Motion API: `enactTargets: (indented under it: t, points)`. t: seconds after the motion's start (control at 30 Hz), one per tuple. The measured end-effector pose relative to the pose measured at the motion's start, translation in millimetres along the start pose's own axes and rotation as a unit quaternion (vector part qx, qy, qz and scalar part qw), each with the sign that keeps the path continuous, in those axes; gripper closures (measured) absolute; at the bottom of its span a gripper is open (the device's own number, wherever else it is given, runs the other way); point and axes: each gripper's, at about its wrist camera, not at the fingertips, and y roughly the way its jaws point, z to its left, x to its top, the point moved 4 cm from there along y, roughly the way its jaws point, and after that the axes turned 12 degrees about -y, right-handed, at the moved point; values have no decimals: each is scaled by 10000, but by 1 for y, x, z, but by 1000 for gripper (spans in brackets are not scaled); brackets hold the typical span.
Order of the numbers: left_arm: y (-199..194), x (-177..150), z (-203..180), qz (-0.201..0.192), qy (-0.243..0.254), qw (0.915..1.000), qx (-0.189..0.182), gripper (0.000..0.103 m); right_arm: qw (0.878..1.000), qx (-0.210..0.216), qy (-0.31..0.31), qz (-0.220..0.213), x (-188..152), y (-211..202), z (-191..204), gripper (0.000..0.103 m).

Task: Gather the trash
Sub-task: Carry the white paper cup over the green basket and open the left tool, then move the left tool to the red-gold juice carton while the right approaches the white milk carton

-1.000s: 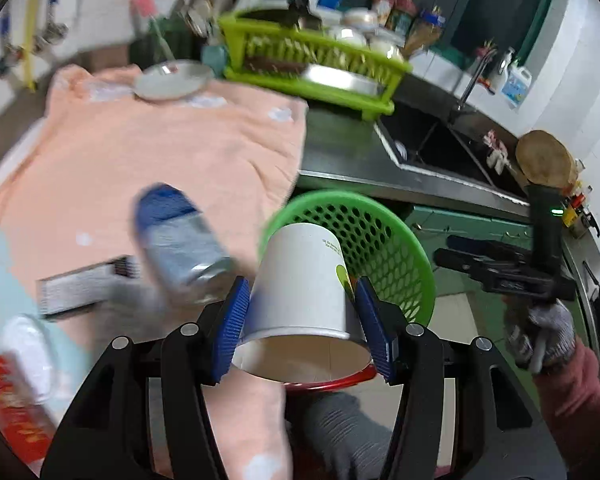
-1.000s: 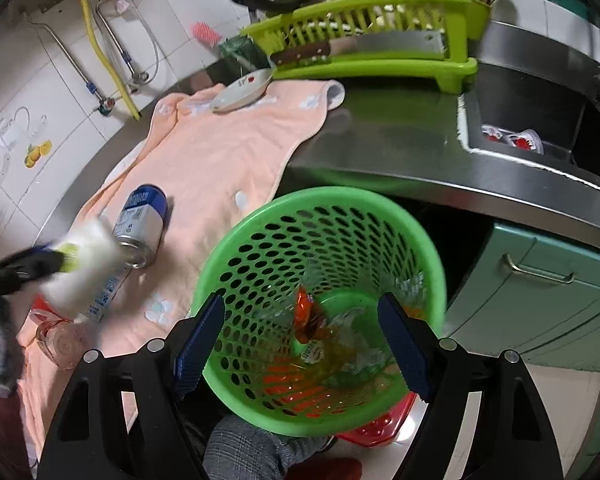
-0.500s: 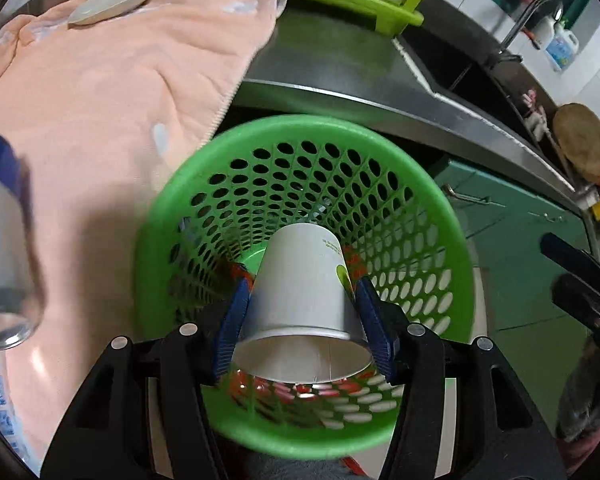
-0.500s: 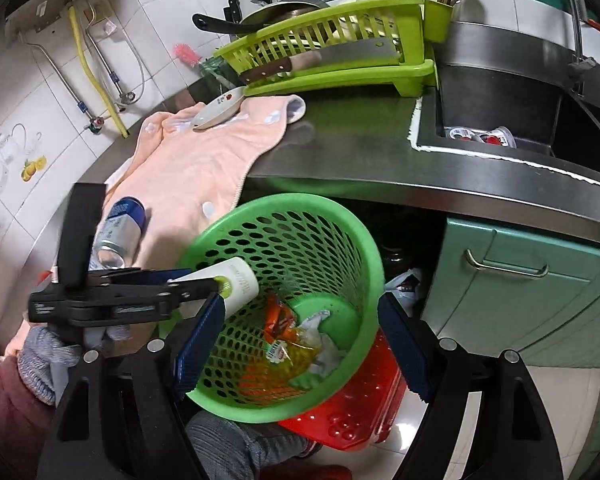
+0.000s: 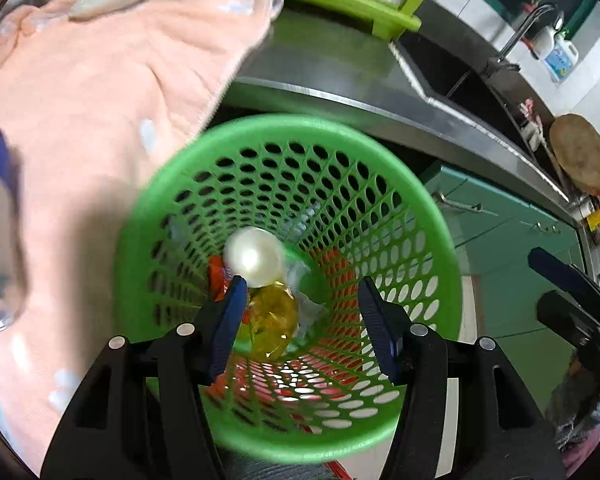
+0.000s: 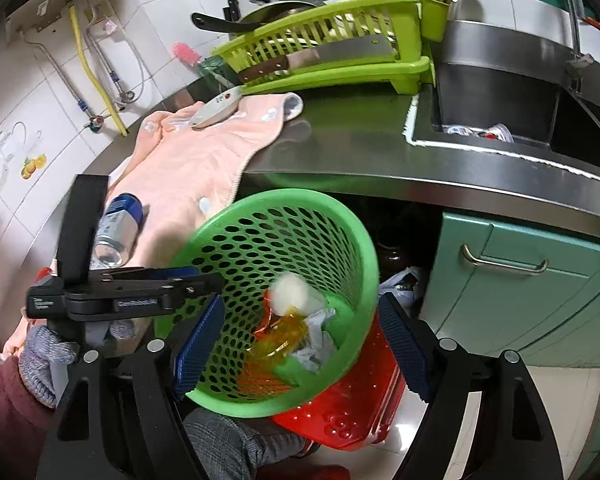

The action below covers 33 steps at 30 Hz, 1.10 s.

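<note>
Counter [image 6: 360,148] of steel runs across both views, with a sink [image 6: 500,108] let into it and teal cabinet doors [image 6: 520,280] below. Peach towel [image 5: 92,92] covers the counter's left part, its edge hanging just beside the basket; a lime dish rack [image 6: 332,56] stands at the back, and a white dish [image 6: 216,110] rests on the towel's far end. Green basket [image 5: 168,200] — perforated, tilted toward the cameras — sits below the counter edge, over a red crate [image 6: 352,408]. On the towel lies a blue can [image 6: 118,228] on its side.

Left gripper [image 5: 300,312] hangs over the basket's mouth, its jaws apart with nothing between them; they have just been opening. Right gripper [image 6: 300,344] is also spread wide and empty, with the basket seen between its fingers.

White cup [image 5: 254,256] is inside the basket — blurred, free of both grippers, above a yellow wrapper [image 5: 272,320], crumpled paper [image 6: 316,340] and an orange packet [image 5: 216,276] at the bottom.
</note>
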Motion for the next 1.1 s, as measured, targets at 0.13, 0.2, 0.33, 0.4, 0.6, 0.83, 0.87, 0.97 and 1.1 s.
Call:
enactTargets:
  t: [0.13, 0.2, 0.33, 0.4, 0.6, 0.83, 0.87, 0.97, 1.1]
  points:
    - [-47, -6, 10, -386, 21, 9993, -2, 46, 9998, 103, -137, -62, 7, -5, 19, 27]
    - [-71, -11, 17, -542, 37, 9985, -21, 45, 9996, 196, -180, -90, 10, -6, 29, 27]
    - [-117, -24, 35, -902, 102, 9958, 63, 45, 9983, 430, -381, -89, 17, -5, 62, 27]
    - [-140, -32, 46, -1020, 89, 9947, 78, 45, 9974, 526, -491, -79, 20, -3, 79, 27]
    - [-204, -63, 92, -1290, 341, 9905, 334, 38, 9928, 876, -813, -12, 28, 3, 136, 27]
    - [-247, -101, 151, -1310, 573, 9881, 577, 38, 9863, 1128, -1199, 118, 36, 16, 202, 27]
    - [-252, -107, 160, -1326, 582, 9874, 632, 38, 9853, 1165, -1242, 144, 36, 18, 211, 27]
    - [-259, -121, 176, -1370, 623, 9861, 708, 37, 9830, 1220, -1350, 221, 37, 25, 231, 27]
    - [-268, -136, 195, -1510, 487, 9845, 742, 37, 9796, 1316, -1488, 301, 40, 32, 254, 27]
